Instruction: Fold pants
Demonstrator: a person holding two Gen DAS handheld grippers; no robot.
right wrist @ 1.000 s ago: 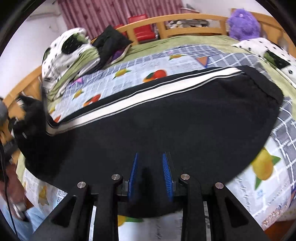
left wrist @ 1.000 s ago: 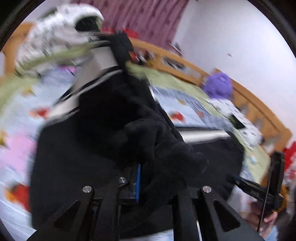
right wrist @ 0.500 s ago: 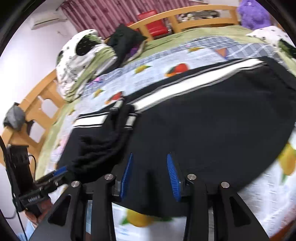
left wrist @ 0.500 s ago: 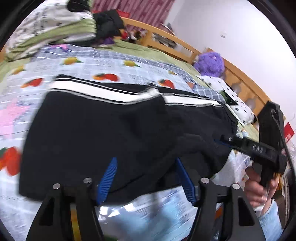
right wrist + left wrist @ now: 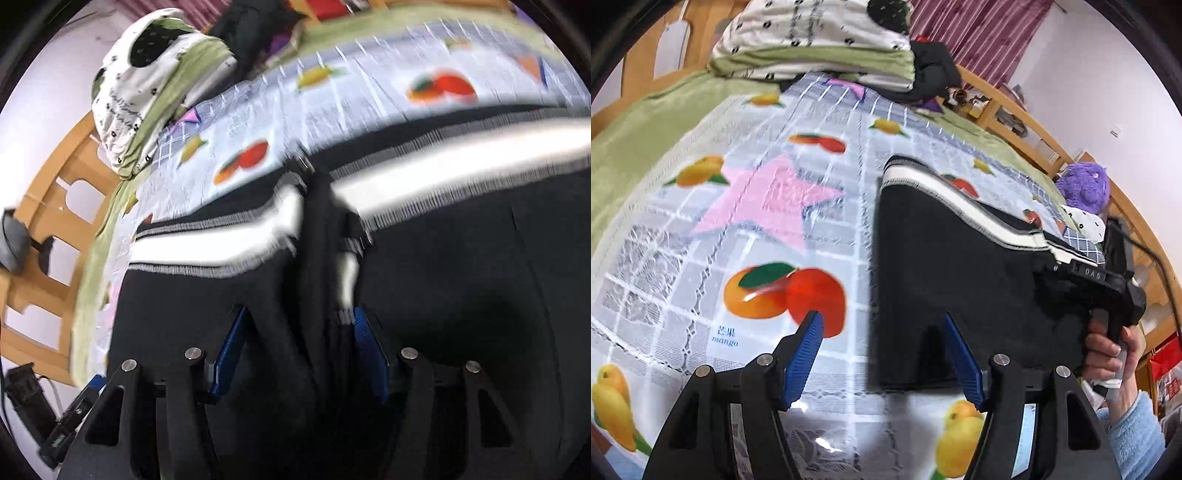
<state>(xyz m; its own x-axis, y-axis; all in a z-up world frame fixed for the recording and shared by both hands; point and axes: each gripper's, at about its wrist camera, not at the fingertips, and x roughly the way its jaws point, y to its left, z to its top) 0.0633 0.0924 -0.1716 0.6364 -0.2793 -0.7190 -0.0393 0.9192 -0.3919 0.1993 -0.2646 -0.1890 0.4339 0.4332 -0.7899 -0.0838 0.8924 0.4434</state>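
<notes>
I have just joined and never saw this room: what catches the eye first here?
The black pants with a white side stripe, folded on the fruit-print sheet, fill the right of the left wrist view. A pink star lies left of them. A purple plush toy sits far right by the bed frame.

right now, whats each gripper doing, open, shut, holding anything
left gripper: open, holding nothing, over the edge of the black pants.
right gripper: jaws apart and just been opening; a fold of the pants lies between them, not pinched.
</notes>
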